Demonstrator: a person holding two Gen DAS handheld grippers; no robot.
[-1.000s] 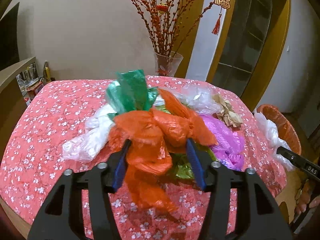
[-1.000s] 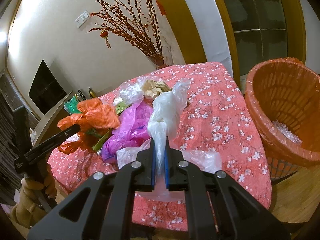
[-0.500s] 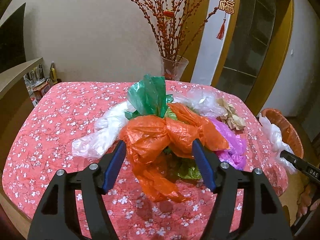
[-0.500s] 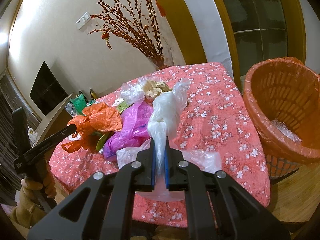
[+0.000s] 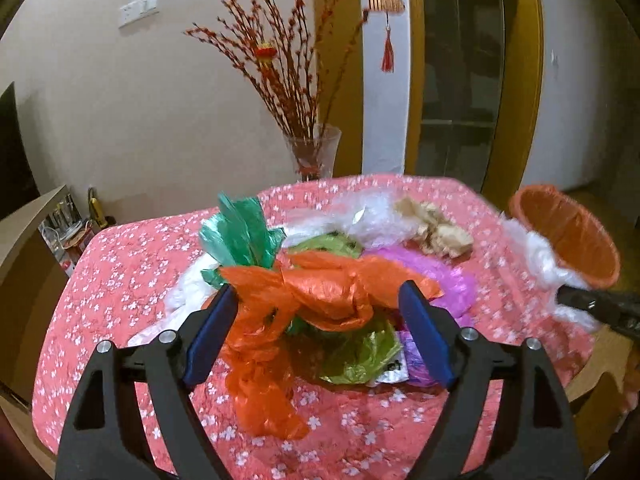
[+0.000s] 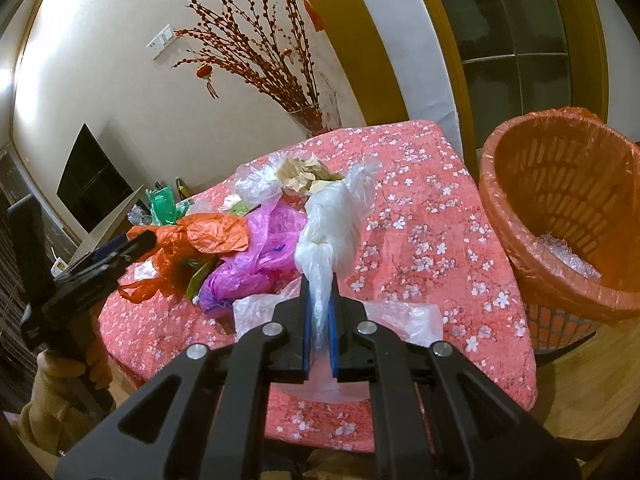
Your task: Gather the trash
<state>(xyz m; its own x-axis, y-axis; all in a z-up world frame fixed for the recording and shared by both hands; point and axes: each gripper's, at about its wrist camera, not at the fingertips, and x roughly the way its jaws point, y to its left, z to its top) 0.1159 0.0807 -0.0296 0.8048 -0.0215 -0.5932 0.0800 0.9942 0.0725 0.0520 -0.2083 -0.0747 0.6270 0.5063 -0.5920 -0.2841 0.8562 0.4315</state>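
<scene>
The left gripper (image 5: 316, 320) has just been opening and stands wide, its blue pads astride the orange plastic bag (image 5: 320, 292) without pressing it; the bag lies on the floral tablecloth (image 5: 132, 264) amid the litter. The right gripper (image 6: 320, 320) is clamped on a white plastic bag (image 6: 328, 232), with the lined wicker bin (image 6: 516, 220) at its two o'clock. Best sink the left pads around the orange bag's knotted middle, not its loose tail, before squeezing, and carry the white bag well over the bin's rim before letting go.

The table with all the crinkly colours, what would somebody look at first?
Probably the orange plastic bag, crumpled at the front of the pile on the pink flowery tablecloth, between the open fingers of the left gripper, whose jaws have just been opening. Next, the white plastic bag pinched in the right gripper, and the orange basket waiting right of the table.
</scene>
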